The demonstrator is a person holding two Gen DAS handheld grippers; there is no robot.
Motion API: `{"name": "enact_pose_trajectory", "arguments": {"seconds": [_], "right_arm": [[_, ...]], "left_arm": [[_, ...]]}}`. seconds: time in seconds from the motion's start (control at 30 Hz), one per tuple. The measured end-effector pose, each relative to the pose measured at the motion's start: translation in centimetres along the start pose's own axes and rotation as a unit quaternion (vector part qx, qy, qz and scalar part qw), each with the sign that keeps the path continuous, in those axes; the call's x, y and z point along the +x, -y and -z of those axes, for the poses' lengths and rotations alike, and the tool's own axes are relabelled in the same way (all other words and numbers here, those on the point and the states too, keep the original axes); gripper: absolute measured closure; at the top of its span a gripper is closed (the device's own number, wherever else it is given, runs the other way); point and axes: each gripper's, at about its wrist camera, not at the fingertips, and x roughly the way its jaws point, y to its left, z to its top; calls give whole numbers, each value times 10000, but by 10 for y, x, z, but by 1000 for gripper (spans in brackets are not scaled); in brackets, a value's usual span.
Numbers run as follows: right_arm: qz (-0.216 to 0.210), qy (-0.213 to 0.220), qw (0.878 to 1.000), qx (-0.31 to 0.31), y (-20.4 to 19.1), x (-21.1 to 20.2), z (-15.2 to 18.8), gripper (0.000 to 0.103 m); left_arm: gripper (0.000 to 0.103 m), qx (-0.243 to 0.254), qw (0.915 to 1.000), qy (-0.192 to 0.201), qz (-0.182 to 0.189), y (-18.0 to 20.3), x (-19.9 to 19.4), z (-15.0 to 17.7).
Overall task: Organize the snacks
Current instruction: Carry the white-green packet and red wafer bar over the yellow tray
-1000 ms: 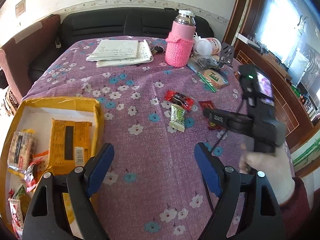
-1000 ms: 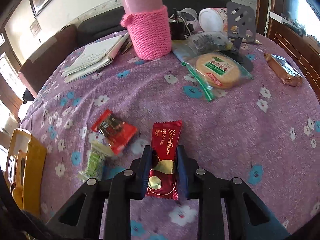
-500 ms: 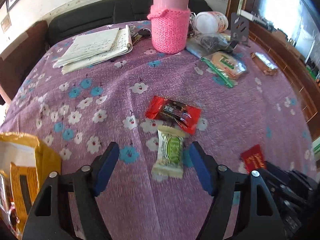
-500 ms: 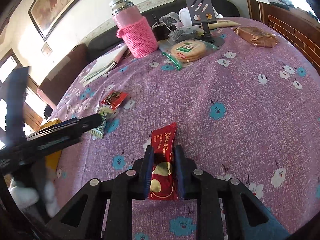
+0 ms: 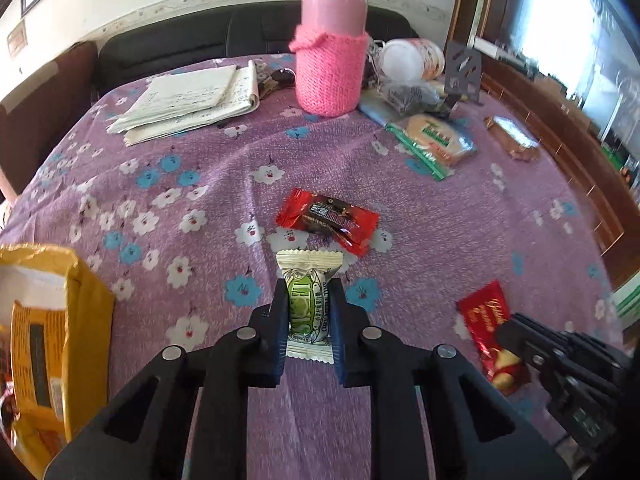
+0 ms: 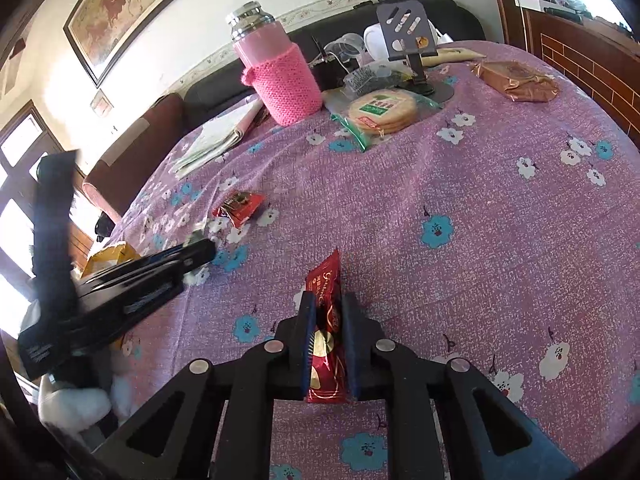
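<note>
My left gripper is shut on a green-and-white snack packet that lies on the purple flowered tablecloth. My right gripper is shut on a red-and-gold snack packet, held on edge just above the cloth; this packet also shows in the left wrist view. A red-and-black snack packet lies just beyond the green one, and also shows in the right wrist view. A yellow box with snacks inside stands at the left edge.
A pink knit-covered flask, notebooks, a bagged round cracker, a brown wrapped snack, a phone stand and a white jar stand at the back. A dark sofa lies behind the table.
My left gripper moved from over the yellow box to the green packet and closed on it. My right gripper pulled back toward the table's near side, turning the red-and-gold packet on edge.
</note>
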Motion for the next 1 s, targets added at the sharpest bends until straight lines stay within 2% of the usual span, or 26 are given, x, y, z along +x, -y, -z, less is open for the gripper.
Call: {"name": "enact_pose_trajectory", "arguments": {"seconds": [0.27, 0.37, 0.43, 0.57, 0.67, 0.73, 0.8, 0.83, 0.9, 0.93, 0.97, 1.0], "right_arm": [[-319, 230, 9992, 70, -2, -12, 0, 92], [-335, 271, 9991, -9, -6, -14, 0, 92], [-430, 143, 9989, -82, -8, -11, 0, 92], [-179, 41, 9993, -337, -16, 1, 5, 86], [-101, -104, 9987, -484, -21, 11, 10, 71], [-3, -65, 9980, -626, -25, 12, 12, 69], [14, -85, 9970, -767, -31, 14, 14, 58], [105, -84, 9959, -889, -35, 14, 16, 57], [434, -97, 9914, -1228, -47, 17, 20, 60], [694, -95, 9872, -1431, -53, 18, 23, 65], [890, -85, 9833, -1585, -59, 19, 25, 77], [922, -90, 9825, -1615, -60, 19, 26, 77]], "left_arm": [[88, -282, 9980, 444, 348, -18, -75, 22], [88, -333, 9970, 607, 350, -24, -101, 32], [88, -326, 9965, 709, 302, -26, -116, 41], [88, -249, 9962, 807, 191, -26, -136, 59], [88, -201, 9962, 831, 153, -25, -146, 71], [88, -165, 9961, 863, 112, -24, -152, 77], [88, -125, 9955, 937, 60, -24, -160, 83], [87, -87, 9951, 987, 20, -25, -165, 87], [87, -63, 9943, 1064, -47, -27, -173, 92], [87, -80, 9940, 1094, -46, -29, -178, 95], [87, -117, 9937, 1118, -33, -33, -182, 97], [87, -149, 9933, 1142, -34, -36, -185, 100]]}}
